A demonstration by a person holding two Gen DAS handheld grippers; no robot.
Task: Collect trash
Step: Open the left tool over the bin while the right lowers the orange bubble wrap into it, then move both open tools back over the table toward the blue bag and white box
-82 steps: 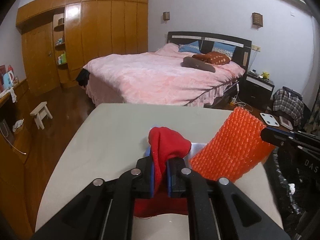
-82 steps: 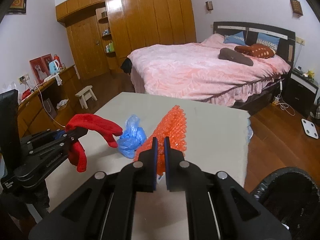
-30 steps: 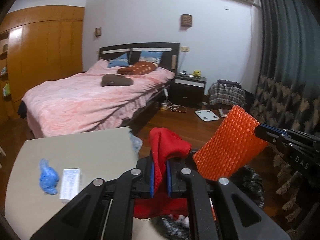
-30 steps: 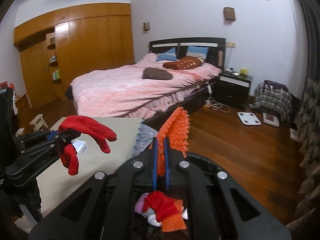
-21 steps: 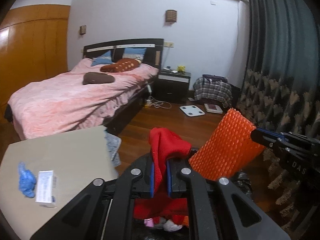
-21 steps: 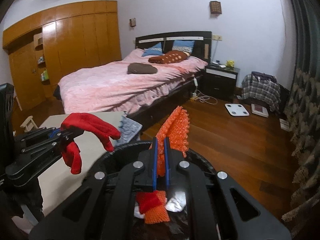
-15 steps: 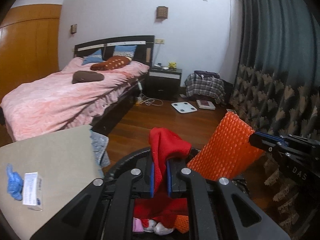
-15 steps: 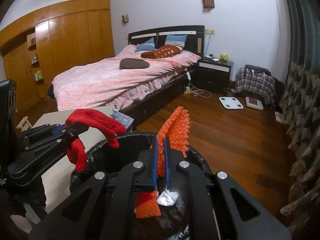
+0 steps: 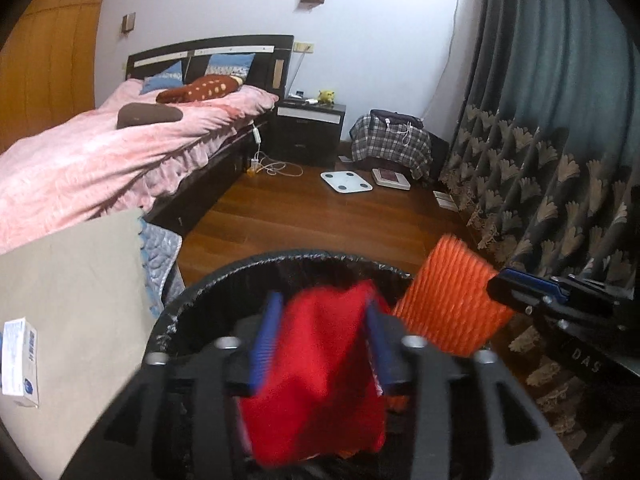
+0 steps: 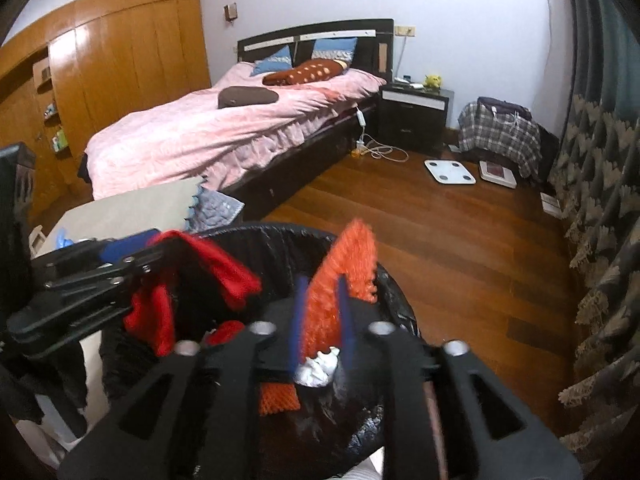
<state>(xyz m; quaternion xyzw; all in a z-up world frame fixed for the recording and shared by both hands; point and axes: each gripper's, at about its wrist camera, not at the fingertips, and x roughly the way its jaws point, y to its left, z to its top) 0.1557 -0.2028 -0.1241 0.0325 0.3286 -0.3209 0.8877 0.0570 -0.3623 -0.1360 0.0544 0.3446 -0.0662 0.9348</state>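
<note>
Now, nearest to me, both of my tongs hang over the black-lined trash bin (image 10: 280, 248), and both are letting go. My left gripper (image 9: 320, 344) has its jaws opening, with the red glove (image 9: 320, 372) loose between the blue pads (image 9: 266, 340), blurred and, I judge, starting to drop. My right gripper (image 10: 322, 320) is opening too, jaws narrower, with the orange foam net (image 10: 344, 268) standing between them; I can't tell if a pad touches it.

Down in the bin I see an orange scrap (image 10: 278, 398), a crumpled white wad (image 10: 318, 368) and something red, so some trash is already in. These 2 pieces look about to join it.

Left to do, as I judge it: a small white box (image 9: 18, 360) lies on the beige table (image 9: 80, 280), and a bit of blue plastic (image 10: 64, 236) shows at the table's edge in the right view. Both look like the next pickups.

For room: the bin rim curves just ahead of my fingers, and the table edge sits close on its left with a quilted cloth (image 9: 158, 248) hanging over it. My 2 tools are near each other above the opening. Beyond the bin, the wood floor (image 10: 440, 232) is open as far as the bed (image 10: 220, 136) and the patterned curtain (image 9: 560, 184) on the right.
</note>
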